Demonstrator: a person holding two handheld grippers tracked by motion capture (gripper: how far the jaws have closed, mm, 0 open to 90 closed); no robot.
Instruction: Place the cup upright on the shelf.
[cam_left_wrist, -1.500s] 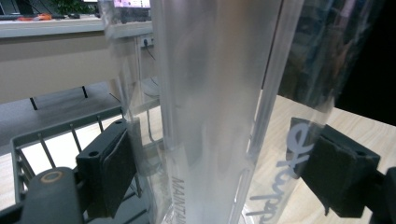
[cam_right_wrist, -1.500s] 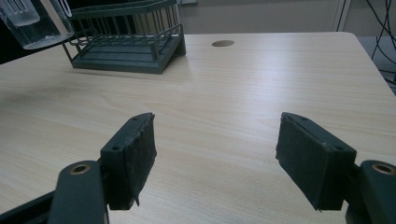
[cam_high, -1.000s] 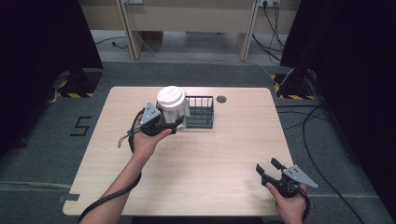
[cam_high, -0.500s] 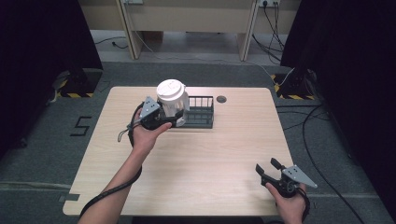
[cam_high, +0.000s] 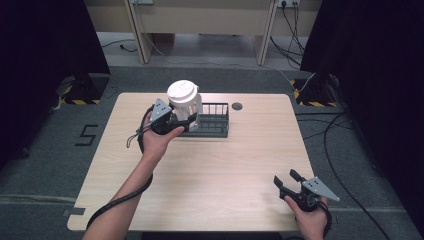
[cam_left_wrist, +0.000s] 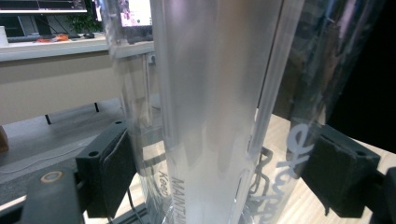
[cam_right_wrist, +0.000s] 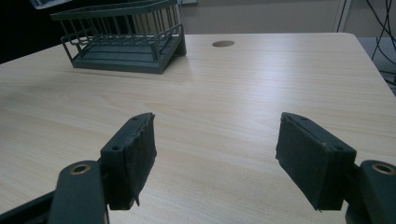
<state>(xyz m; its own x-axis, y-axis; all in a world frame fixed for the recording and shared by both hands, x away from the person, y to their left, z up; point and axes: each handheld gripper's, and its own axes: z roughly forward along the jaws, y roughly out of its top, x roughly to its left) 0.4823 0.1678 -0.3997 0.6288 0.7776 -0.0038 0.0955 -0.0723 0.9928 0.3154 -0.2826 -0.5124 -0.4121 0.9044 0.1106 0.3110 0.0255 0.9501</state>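
A clear plastic jar with a white lid (cam_high: 183, 98) stands upright at the left end of a dark wire rack (cam_high: 213, 121) on the far side of the table. My left gripper (cam_high: 183, 120) is shut on the jar's lower body. In the left gripper view the jar's clear wall (cam_left_wrist: 219, 107) sits between the two black pads (cam_left_wrist: 114, 172), with white lettering on it. I cannot tell whether the jar rests in the rack or hangs just over it. My right gripper (cam_high: 286, 181) is open over the table's near right corner, its jaws (cam_right_wrist: 215, 154) wide apart with nothing between them.
The light wooden table (cam_high: 215, 170) has a round cable hole (cam_high: 237, 106) just right of the rack. From the right gripper the rack (cam_right_wrist: 126, 39) sits far left, with bare tabletop between. Dark floor and cables surround the table.
My left gripper has carried the jar a little farther away, toward the rack's left end. The right gripper has stayed in place, open.
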